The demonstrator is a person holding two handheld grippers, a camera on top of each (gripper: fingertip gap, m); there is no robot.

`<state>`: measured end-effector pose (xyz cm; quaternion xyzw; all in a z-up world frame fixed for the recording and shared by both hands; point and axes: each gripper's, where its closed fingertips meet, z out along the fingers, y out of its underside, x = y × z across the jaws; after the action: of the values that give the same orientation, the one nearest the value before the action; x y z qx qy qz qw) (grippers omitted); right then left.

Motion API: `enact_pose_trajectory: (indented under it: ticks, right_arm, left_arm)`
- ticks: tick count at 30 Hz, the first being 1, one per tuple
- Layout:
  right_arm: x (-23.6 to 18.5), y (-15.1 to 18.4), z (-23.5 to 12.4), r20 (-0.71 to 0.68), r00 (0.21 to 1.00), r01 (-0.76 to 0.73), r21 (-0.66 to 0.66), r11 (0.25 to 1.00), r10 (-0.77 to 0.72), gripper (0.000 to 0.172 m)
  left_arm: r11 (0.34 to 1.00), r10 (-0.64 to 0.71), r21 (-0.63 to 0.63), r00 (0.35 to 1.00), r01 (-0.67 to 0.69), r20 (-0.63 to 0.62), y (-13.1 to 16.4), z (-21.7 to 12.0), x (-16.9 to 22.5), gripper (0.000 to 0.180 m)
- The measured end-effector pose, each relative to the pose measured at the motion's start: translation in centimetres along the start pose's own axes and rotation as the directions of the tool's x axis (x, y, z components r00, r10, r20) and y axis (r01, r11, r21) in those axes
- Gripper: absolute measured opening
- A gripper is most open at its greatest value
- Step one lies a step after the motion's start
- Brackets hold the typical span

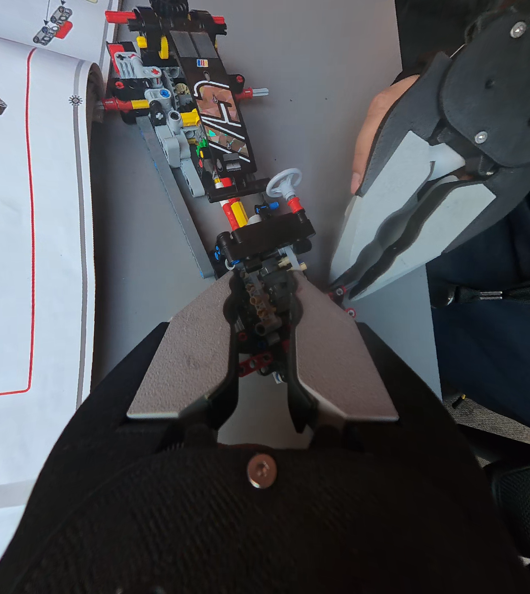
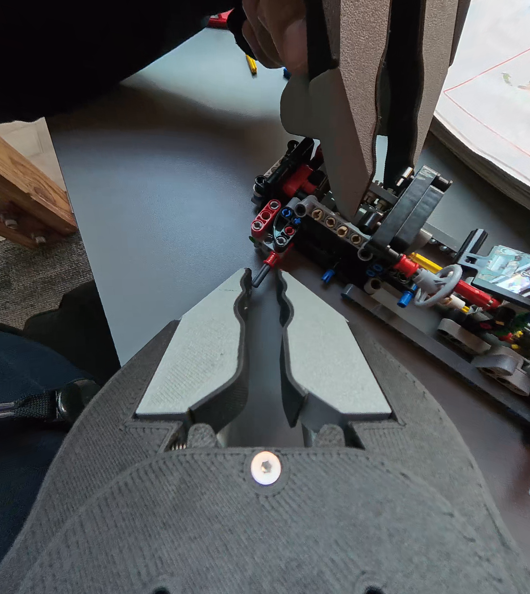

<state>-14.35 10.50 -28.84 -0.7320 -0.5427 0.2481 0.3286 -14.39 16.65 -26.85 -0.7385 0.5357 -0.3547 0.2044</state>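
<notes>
An open printed instruction booklet of white paper (image 1: 16, 225) is lying to the left of the long plastic building-brick car chassis in black, grey, red and yellow (image 1: 193, 128), its curled page edge almost touching the chassis's red side pins. The chassis is lying on the smooth, matt dark grey tabletop (image 1: 128, 225), running from the far end of the top towards the camera. A bare strip of table is showing between booklet and chassis, and a wider clear area is lying to the right of the chassis.

The left gripper (image 1: 263, 276), with rough grey wedge-shaped fingers (image 1: 193, 337) and wavy black pads, is clenching on the near end of the chassis, on the dark grey beam with tan pins; in the right wrist view both fingers are reaching down into the frame there. A light grey round steering wheel (image 1: 284, 181) is standing just beyond that end.

To the right of the chassis, the right gripper (image 2: 263, 276) is standing with its jaws parted. A thin dark grey axle tipped with a red bush (image 2: 265, 268), projecting from the chassis's near corner, is lying between its fingertips, touching or nearly touching the left pad and clear of the right one. The straight table edge is running left of this gripper, with grey carpet (image 2: 16, 273) and a wooden leg (image 2: 16, 186) beyond it.
</notes>
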Motion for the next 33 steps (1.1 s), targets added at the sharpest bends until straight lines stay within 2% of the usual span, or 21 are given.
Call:
enact_pose_trajectory:
  ticks: [4,7,10,12,15,20,25,29,33]
  right_arm:
    - [0.1,0.0,0.0,0.0,1.0,-0.007,0.004,1.0,0.007,0.017]
    - [0.1,-0.2,-0.1,-0.01,1.0,0.007,0.014,1.0,-0.006,0.018]
    - [0.0,-0.6,-0.4,-0.009,1.0,0.011,0.037,0.999,-0.01,0.019]
    - [0.0,-0.9,-0.9,-0.006,1.0,0.005,0.054,0.999,-0.004,0.02]
    - [0.5,-2.1,-2.4,0.019,1.0,-0.026,0.096,0.995,0.025,0.021]
    - [4.3,-7.2,-4.8,0.067,0.995,-0.078,0.159,0.984,0.068,0.02]
    - [6.9,-9.9,-1.1,0.172,0.983,-0.06,-0.031,0.998,0.064,0.016]
    - [7.5,-9.2,2.9,0.262,0.962,-0.017,-0.232,0.973,0.08,0.015]
    - [7.8,-8.3,4.8,0.258,0.966,0.055,-0.324,0.945,0.032,0.014]
  left_arm:
    - [1.0,-0.001,-0.002,1.0,0.001,-0.001,0.0,0.0,0.0,0.026]
    - [1.0,0.006,-0.011,0.999,-0.005,0.036,-0.1,-0.2,-0.4,0.033]
    - [0.997,0.007,0.072,0.999,-0.011,0.046,-1.4,-1.8,-0.4,0.034]
    - [0.986,-0.029,0.164,0.997,0.017,0.07,-2.7,-3.6,-1.0,0.036]
    - [0.967,-0.128,0.24,0.974,0.081,0.187,-3.0,-6.0,-3.7,0.036]
    - [0.926,-0.294,0.326,0.904,0.189,0.311,-2.6,-8.2,-7.5,0.037]
    - [0.876,-0.408,0.429,0.812,0.22,0.417,-2.2,-10.8,-10.5,0.037]
    - [0.821,-0.482,0.531,0.753,0.21,0.449,-2.3,-13.4,-11.9,0.037]
    - [0.795,-0.503,0.569,0.75,0.208,0.43,-2.5,-14.2,-11.9,0.037]
